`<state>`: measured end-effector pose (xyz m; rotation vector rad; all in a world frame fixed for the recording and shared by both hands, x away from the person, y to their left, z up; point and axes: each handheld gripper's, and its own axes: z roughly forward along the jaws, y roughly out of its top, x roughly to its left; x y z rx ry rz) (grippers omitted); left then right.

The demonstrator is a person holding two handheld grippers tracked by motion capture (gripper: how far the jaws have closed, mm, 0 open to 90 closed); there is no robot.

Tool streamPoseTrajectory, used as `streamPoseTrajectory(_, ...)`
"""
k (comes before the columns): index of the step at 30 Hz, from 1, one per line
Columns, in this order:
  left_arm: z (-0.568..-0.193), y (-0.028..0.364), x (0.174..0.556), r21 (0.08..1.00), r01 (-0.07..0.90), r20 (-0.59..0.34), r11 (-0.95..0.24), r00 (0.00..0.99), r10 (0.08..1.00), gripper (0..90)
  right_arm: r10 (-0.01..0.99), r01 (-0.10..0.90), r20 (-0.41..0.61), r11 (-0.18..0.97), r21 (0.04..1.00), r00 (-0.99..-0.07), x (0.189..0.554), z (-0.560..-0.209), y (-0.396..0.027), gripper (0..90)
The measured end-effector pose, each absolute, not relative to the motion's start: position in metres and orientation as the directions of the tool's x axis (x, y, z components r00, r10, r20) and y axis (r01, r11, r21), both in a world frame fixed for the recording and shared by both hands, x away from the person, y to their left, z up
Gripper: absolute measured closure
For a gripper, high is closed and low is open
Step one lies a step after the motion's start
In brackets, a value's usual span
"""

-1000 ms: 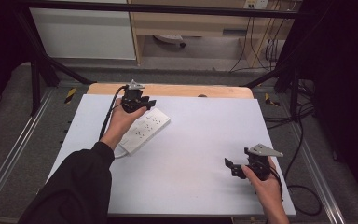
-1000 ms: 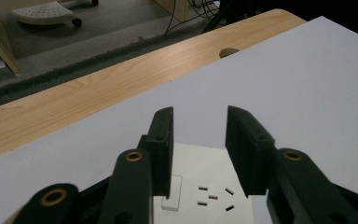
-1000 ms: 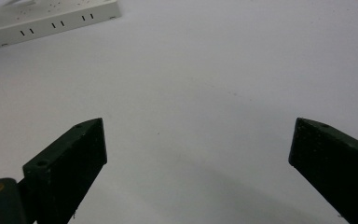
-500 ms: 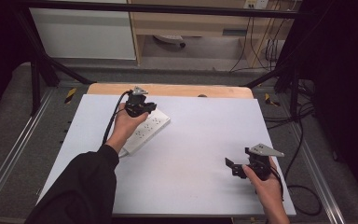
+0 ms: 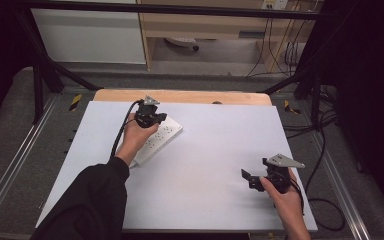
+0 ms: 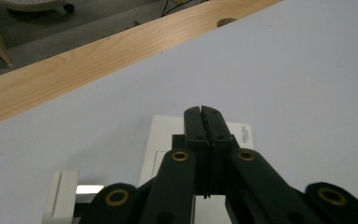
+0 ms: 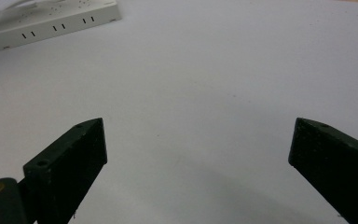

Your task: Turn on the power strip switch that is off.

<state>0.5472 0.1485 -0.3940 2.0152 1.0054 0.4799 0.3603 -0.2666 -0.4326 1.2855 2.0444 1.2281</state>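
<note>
On white table [image 5: 205, 165], power strip [image 5: 162, 137] under left gripper [image 6: 201, 114], jaws closed

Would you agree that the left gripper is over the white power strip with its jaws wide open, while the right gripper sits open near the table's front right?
Not quite: the left gripper has its jaws closed flat together with nothing between them, as the left gripper view shows. The rest holds: it is over the white power strip, and the right gripper sits open near the table's front right.
</note>
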Motion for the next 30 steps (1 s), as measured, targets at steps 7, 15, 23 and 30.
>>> streamPoseTrajectory(7, -0.398, 0.154, 0.551, 0.798, 0.488, -0.017, -0.354, 0.606, 0.796, 90.0, 0.873, 0.495, 0.095, 0.178, 0.85, -0.478, 0.36, -0.433, -0.266, 4.6)
streamPoseTrajectory(15, -0.402, 0.155, 0.553, 0.789, 0.495, -0.01, -0.364, 0.602, 0.799, 90.0, 0.873, 0.491, 0.093, 0.179, 0.852, -0.479, 0.36, -0.433, -0.266, 4.6)
streamPoseTrajectory(23, -0.408, 0.156, 0.555, 0.778, 0.508, -0.013, -0.37, 0.601, 0.799, 90.0, 0.873, 0.491, 0.093, 0.179, 0.853, -0.479, 0.36, -0.433, -0.267, 4.6)
streamPoseTrajectory(30, -0.414, 0.157, 0.555, 0.77, 0.523, -0.022, -0.366, 0.596, 0.803, 90.0, 0.873, 0.492, 0.094, 0.179, 0.852, -0.479, 0.36, -0.433, -0.266, 4.6)
